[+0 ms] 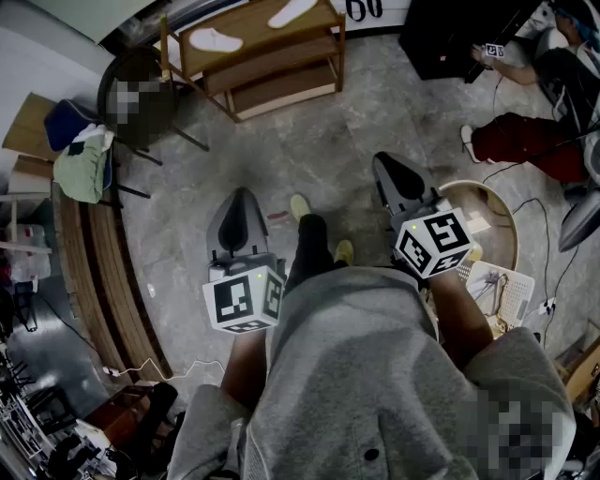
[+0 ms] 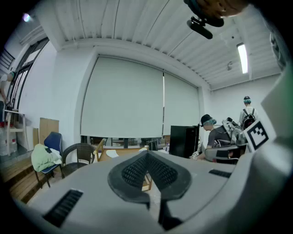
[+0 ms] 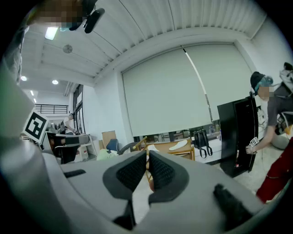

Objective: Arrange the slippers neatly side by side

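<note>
Two white shapes are lying apart on top of a wooden rack [image 1: 272,70] well ahead of both grippers: the left slipper [image 1: 215,39] and the right slipper [image 1: 292,12]. Grey floor [image 1: 319,141] is stretching between them and us. We are holding the left gripper [image 1: 240,197] and the right gripper [image 1: 384,161] side by side, each with its jaws pressed together on nothing. A wicker chair [image 1: 114,94] is sitting ahead-left of the left gripper. A black cabinet [image 1: 450,37] is standing ahead-right of the right gripper, and a seated person [image 1: 525,141] is resting to its right.
</note>
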A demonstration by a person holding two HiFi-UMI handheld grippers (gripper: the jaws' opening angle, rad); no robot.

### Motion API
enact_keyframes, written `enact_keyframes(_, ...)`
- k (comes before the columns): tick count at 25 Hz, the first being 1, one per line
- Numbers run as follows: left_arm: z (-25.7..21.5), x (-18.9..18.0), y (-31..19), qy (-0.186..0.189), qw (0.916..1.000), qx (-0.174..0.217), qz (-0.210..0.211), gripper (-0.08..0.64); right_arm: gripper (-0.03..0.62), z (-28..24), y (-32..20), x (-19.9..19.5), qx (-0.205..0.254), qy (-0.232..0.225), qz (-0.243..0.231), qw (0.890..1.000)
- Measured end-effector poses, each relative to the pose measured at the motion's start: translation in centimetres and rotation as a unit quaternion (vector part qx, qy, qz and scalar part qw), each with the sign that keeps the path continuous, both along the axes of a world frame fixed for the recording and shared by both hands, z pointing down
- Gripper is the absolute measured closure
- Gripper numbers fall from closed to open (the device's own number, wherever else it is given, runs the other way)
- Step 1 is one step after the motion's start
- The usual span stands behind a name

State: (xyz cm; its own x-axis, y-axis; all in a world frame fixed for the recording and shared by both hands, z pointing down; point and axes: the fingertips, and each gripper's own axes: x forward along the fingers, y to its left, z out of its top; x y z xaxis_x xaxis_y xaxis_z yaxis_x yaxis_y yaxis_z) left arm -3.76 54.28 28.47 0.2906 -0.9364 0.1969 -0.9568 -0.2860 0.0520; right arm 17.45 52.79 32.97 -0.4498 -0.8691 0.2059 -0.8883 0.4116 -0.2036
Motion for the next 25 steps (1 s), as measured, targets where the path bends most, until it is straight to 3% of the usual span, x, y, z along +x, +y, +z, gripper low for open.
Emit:
enact_keyframes(12, 0.5, -0.1, 0.0, 0.005, 0.9998, -0.016, 0.008, 0.546, 0.558, 0.5, -0.4, -0.8, -0.006, -0.003, -0.009, 1.0)
enact_keyframes(25, 0.9, -1.2, -4.7, 0.009, 0.9991, -0.037, 0.021, 0.546, 0.558, 1.0, -4.9, -3.2, -0.03, -0.016, -0.025, 0.999)
